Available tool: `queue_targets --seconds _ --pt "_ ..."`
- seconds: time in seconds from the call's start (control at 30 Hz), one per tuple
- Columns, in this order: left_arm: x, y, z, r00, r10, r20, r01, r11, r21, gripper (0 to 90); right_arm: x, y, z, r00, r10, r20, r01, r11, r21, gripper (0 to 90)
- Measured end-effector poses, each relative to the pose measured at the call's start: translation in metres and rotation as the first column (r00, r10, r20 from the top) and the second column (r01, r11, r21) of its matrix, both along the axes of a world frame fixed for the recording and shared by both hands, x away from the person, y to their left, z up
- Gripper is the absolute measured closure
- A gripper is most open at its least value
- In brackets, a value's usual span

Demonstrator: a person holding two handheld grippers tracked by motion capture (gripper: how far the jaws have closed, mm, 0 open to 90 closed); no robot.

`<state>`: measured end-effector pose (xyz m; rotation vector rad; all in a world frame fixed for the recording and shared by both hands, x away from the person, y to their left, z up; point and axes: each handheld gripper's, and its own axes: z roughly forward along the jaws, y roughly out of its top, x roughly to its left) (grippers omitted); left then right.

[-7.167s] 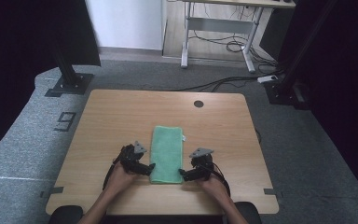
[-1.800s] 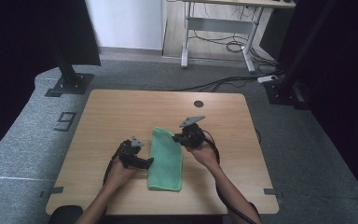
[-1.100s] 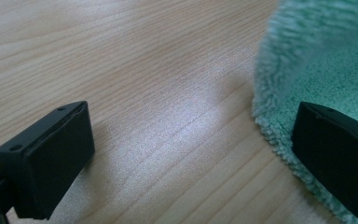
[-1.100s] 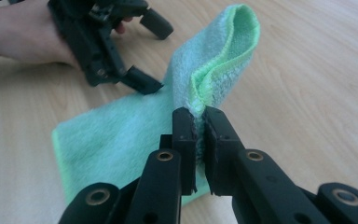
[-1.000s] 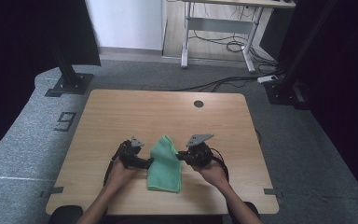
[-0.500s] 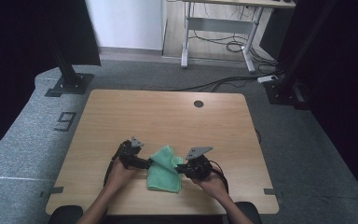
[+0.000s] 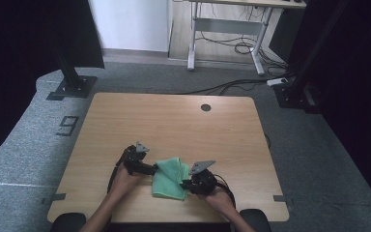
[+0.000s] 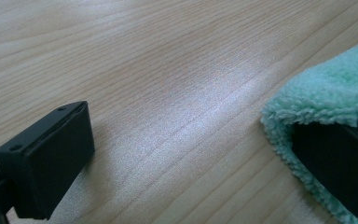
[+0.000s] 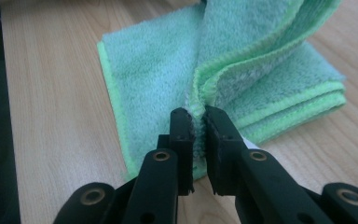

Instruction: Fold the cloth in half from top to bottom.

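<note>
A mint green towel [image 7: 170,178] lies partly folded near the front edge of the wooden table [image 7: 174,116]. My right gripper [image 7: 186,184] is at its right side, shut on a raised edge of the cloth. In the right gripper view the jaws [image 9: 199,122] pinch a doubled green hem, and the towel [image 9: 158,70] rises from them in a fold over its flat lower layers. My left gripper [image 7: 149,168] rests at the towel's left edge, open. In the left gripper view one fingertip [image 8: 46,163] lies on bare wood and the other sits under the towel's fluffy edge [image 8: 317,107].
The tabletop has a round cable hole [image 7: 206,107] at the back right. Beyond the table stand a black post base [image 7: 70,84] on the carpet and a white desk frame [image 7: 222,34] with cables. The person's forearms come in over the front edge.
My right gripper has carried the towel's far end toward the front edge and lower, doubling the cloth over itself. The left gripper has stayed in place.
</note>
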<state>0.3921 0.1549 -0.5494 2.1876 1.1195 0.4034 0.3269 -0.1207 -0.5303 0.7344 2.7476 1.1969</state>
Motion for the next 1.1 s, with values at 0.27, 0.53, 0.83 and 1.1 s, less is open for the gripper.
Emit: queue_targets --seconds 0.27,0.53,0.83,1.1 --pt "0.000 0.001 0.000 0.9999 -0.016 0.000 0.016 0.9999 -0.002 0.0 -0.001 -0.001 -0.006 0.9998 0.004 -0.019 -0.004 0.9999 -0.012 79.6" --pt "0.000 0.004 0.003 0.9973 -0.071 -0.019 0.072 0.9973 0.015 0.5 -0.002 -0.001 -0.007 0.9996 0.003 -0.027 -0.003 1.0000 -0.007 75.4" --pt "-0.011 0.007 0.015 0.9878 -0.153 -0.029 0.155 0.9855 0.070 0.9 -0.003 -0.002 -0.004 0.9998 0.000 -0.020 0.000 1.0000 -0.008 70.5" --pt "-0.015 0.017 0.023 0.9850 -0.168 -0.041 0.170 0.9842 0.050 0.9 -0.003 -0.006 0.000 0.9998 -0.015 -0.015 0.015 0.9999 0.001 66.0"
